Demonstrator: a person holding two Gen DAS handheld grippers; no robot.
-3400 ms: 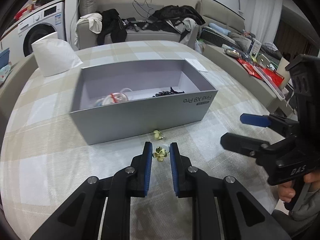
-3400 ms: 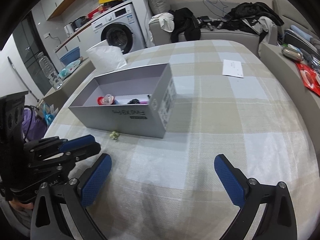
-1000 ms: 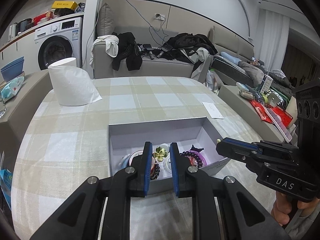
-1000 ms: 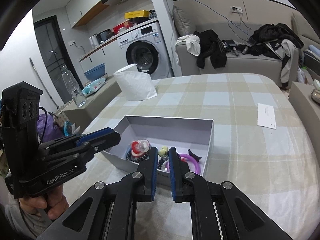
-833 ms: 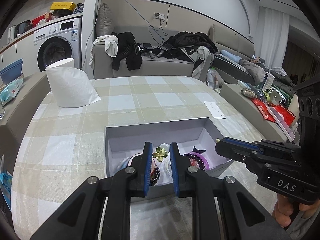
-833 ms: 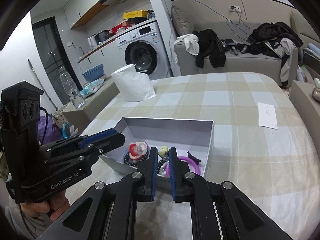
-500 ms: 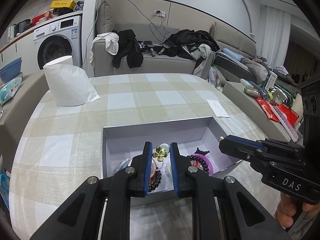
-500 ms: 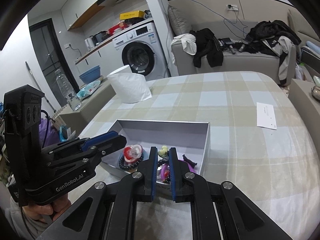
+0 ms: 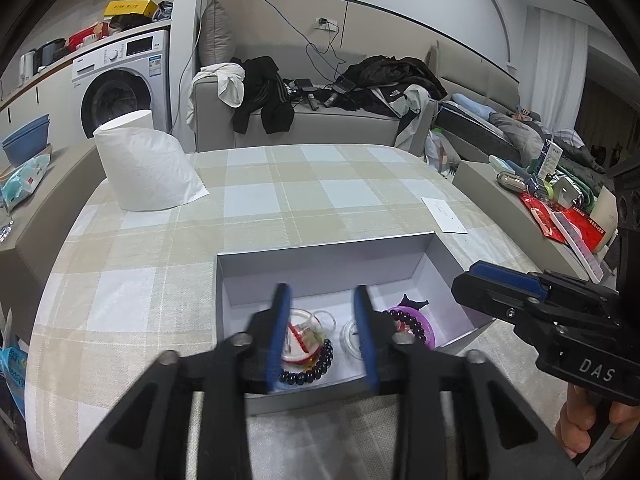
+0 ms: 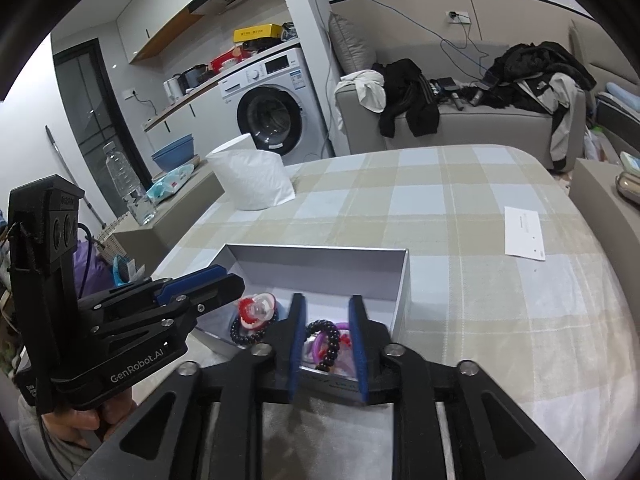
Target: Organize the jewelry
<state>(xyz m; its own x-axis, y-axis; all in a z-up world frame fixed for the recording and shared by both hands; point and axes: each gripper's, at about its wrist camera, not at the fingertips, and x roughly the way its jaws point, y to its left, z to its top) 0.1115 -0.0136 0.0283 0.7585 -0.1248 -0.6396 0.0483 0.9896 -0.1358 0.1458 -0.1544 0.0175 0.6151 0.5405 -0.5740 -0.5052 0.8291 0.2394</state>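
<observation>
A grey open box [image 9: 320, 264] [image 10: 320, 264] sits on the checked tablecloth. Inside lie a dark bead bracelet [image 9: 312, 370] [image 10: 328, 340], a red and clear piece [image 9: 298, 336] [image 10: 256, 310], a purple ring [image 9: 420, 330] [image 10: 320, 346] and a clear ring [image 9: 350, 332]. My left gripper [image 9: 322, 300] is open above the box, with nothing between its pads; a small gold blur [image 9: 316, 335] lies below it. My right gripper [image 10: 325, 308] is open over the box's near side, empty.
A white paper roll [image 9: 144, 164] [image 10: 252, 176] stands at the far left of the table. A white card [image 9: 444, 214] [image 10: 524, 232] lies to the right. A sofa with clothes [image 9: 320, 112] and a washing machine [image 10: 276, 104] stand behind.
Both grippers have opened. The gold flower piece held by the left gripper and the small piece held by the right gripper have dropped out over the box.
</observation>
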